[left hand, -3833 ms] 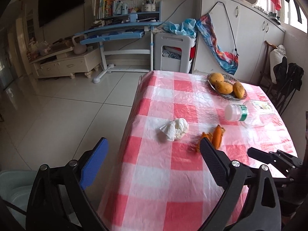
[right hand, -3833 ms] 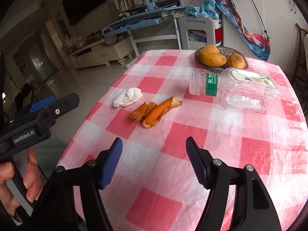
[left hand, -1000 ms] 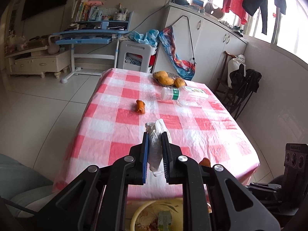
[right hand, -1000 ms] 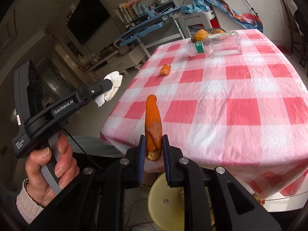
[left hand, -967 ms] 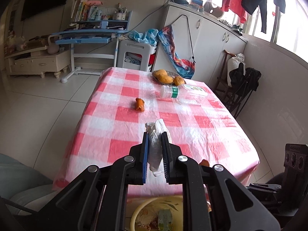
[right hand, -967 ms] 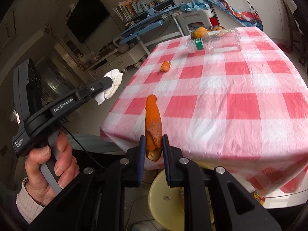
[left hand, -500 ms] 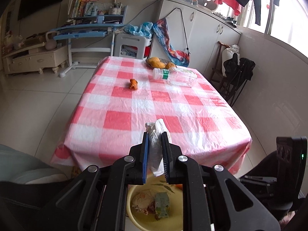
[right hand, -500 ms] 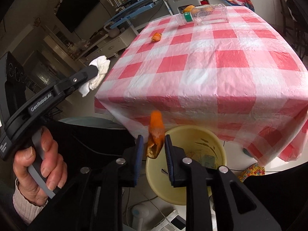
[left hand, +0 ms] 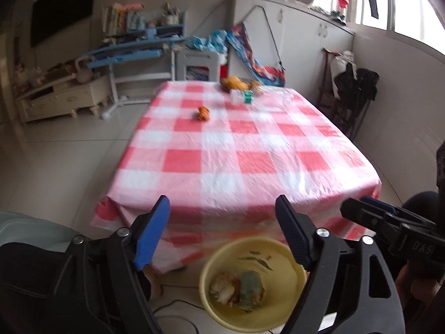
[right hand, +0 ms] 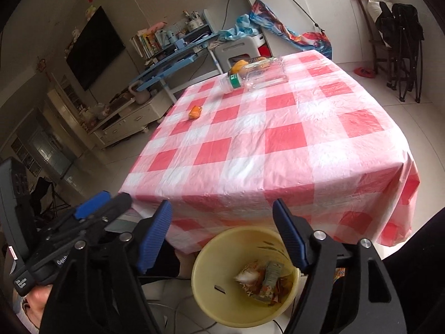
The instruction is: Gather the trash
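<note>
Now both grippers hang over the yellow bin (right hand: 211, 300) beside the table (right hand: 278, 144), left gripper (left hand: 222, 232) and right gripper (right hand: 222, 232) opening, nothing between the jaws. Trash (right hand: 261, 281) lies inside, seemingly tissue and peel. One peel piece (right hand: 195, 112) sits on the tablecloth.

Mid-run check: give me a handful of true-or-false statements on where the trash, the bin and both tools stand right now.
1. The yellow bin sits on the floor below the near edge of the table. True.
2. The left tool grips a white tissue. False: its jaws are opening with nothing between them.
3. An orange peel piece lies on the tablecloth. True.
4. The clear plastic bottle stands upright. False: it lies on its side near the far end.
5. The right tool holds a strip of peel. False: its jaws are opening with nothing between them, above the bin.
6. The bin already holds some trash. True.
</note>
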### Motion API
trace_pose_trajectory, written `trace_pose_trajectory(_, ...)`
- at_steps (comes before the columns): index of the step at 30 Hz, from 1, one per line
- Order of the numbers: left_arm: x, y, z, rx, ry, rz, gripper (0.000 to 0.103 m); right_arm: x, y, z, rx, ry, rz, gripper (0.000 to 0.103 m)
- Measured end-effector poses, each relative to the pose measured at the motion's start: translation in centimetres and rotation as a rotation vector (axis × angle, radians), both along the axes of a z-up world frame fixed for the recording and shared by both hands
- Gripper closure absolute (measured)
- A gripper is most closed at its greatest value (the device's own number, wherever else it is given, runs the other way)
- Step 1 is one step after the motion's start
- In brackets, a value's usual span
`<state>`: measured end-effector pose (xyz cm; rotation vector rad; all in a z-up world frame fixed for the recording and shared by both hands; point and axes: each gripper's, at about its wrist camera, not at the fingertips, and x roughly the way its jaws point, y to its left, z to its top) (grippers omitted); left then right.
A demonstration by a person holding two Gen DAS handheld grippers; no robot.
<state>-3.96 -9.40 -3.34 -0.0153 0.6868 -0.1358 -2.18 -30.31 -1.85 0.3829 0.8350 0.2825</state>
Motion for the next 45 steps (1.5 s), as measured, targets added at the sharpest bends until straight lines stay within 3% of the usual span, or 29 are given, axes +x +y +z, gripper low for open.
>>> trace_pose_trajectory(9,0.5,1.9,0.8,-0.039,-0.031,0.104,0.018,-0.1,0.7,0.0,-0.049,-0.005,0.016,0.023)
trace_pose_trajectory(19,0.4,2.2,0.9,-0.048,-0.047,0.124,0.016,-0.2,1.1,-0.2,-0.075,-0.004,0.02,0.016)
trace_pose_trajectory(45,0.3,2.5,0.9,-0.055,-0.053,0.136,0.014,-0.1,2.5,-0.3,-0.125,-0.009,0.053,0.012)
